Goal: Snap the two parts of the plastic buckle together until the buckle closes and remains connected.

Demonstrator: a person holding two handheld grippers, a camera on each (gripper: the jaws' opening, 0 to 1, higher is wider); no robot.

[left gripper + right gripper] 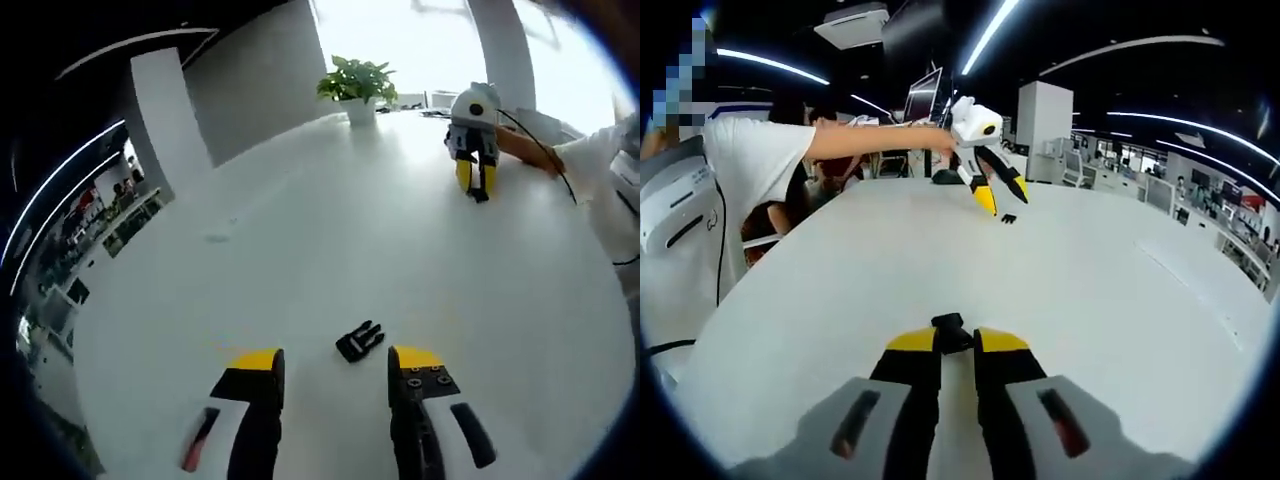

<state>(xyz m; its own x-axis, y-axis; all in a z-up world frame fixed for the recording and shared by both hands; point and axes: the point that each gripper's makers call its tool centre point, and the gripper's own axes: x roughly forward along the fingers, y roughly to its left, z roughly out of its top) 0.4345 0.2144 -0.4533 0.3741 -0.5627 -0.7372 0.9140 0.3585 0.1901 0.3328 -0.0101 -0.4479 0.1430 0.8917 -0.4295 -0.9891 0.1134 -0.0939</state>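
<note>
On the white table (300, 250): pronged buckle half (360, 341) lay free between the spread left gripper (335, 375) tips, ready for pickup; socket half (951, 330) pinched in right gripper (957, 342), well apart.

White table (300, 230); black buckle part (360, 342) near one edge. Left gripper (335, 372) black, yellow-tipped; right gripper (957, 340) the same, on a second black buckle piece (951, 328). Green plant (357, 78), white pot (361, 110).
</note>
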